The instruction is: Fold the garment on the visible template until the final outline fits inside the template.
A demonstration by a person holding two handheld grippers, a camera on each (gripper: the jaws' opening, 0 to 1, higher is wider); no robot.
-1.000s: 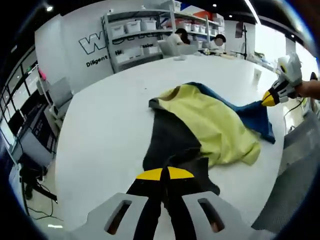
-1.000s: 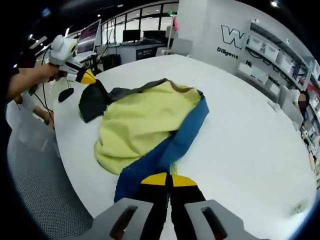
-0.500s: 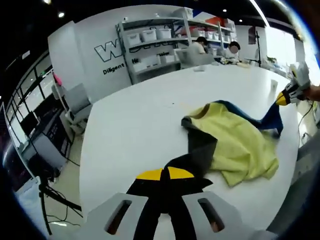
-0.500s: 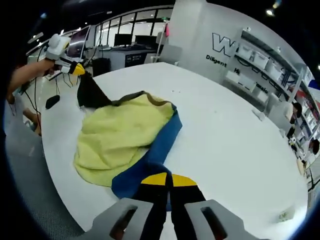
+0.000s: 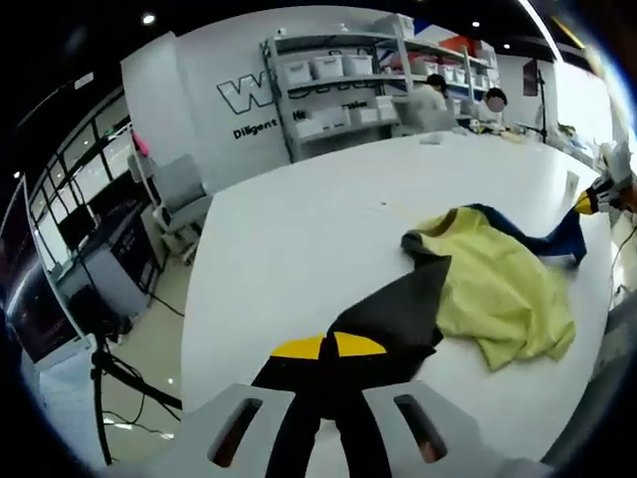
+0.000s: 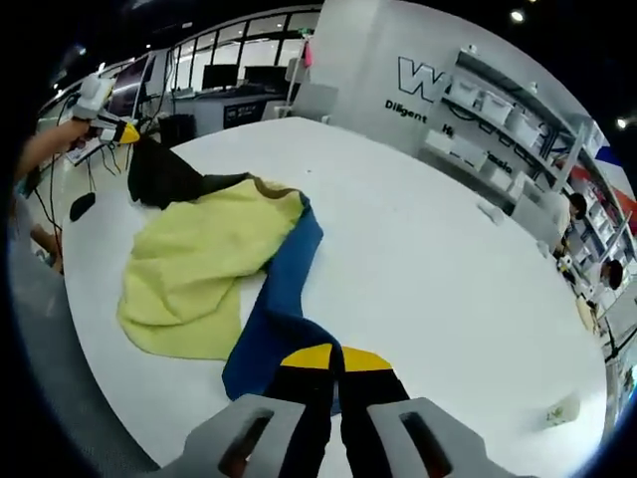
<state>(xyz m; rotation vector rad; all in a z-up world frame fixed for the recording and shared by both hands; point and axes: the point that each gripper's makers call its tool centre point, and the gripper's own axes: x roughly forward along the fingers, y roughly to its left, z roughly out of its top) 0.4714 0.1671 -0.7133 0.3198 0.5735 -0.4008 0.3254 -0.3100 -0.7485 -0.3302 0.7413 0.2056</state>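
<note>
Left hand-held gripper (image 5: 328, 346) clamps the garment's (image 5: 498, 289) black sleeve (image 5: 393, 314) on the white worktop (image 5: 299, 249); right hand-held gripper (image 5: 589, 202) pinches the blue sleeve (image 5: 552, 237).

so that's one garment (image 5: 488, 289), two tongs (image 5: 329, 348) (image 6: 326, 359), one big white desk (image 6: 438, 269), one shelf unit (image 5: 348, 85).

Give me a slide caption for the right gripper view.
Right hand-held gripper pinches the garment's blue sleeve over the white table.

White round table (image 5: 299, 239), crumpled garment (image 5: 488, 284) on it
</note>
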